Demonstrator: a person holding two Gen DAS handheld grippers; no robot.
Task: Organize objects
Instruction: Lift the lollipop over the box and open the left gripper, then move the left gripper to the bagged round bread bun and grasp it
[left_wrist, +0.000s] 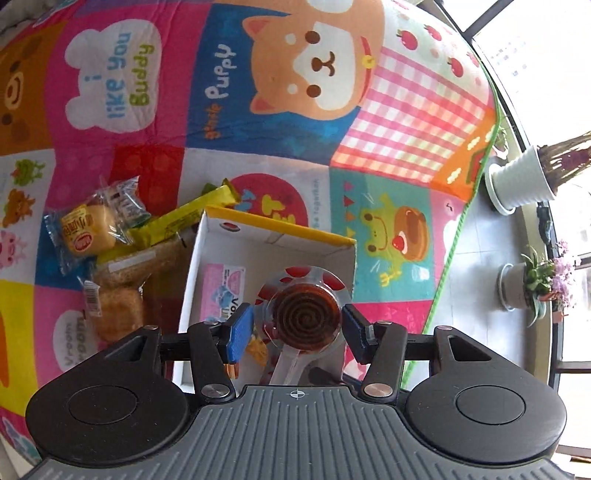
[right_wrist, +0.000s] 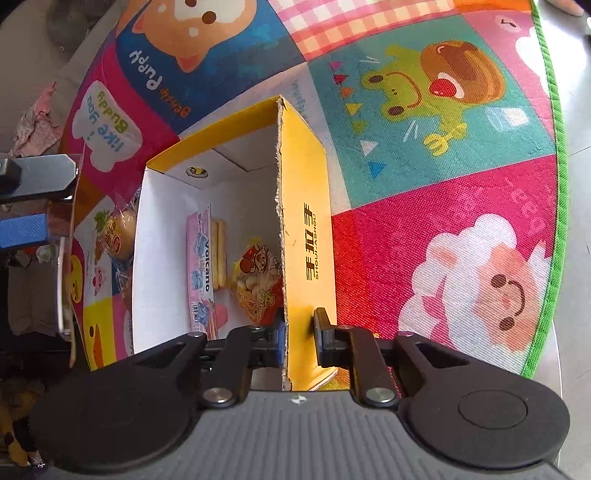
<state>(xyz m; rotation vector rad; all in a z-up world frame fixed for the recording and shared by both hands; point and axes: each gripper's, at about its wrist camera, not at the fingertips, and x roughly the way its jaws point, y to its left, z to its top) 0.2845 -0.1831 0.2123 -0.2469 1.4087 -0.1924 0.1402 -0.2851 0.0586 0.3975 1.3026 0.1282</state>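
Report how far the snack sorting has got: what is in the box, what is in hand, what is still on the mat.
Done: the pink Volcano packet and a red-yellow snack bag lie in the yellow box.
In hand: the left gripper holds a clear round spiral candy pack over the box; the right gripper clamps the box wall.
Left: the bun packet, yellow bar and brown bag on the mat.

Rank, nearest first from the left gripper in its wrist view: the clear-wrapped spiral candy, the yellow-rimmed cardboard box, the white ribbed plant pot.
1. Clear-wrapped spiral candy, between the left gripper's pads.
2. Yellow-rimmed cardboard box, directly beneath it.
3. White ribbed plant pot, far right, off the mat.
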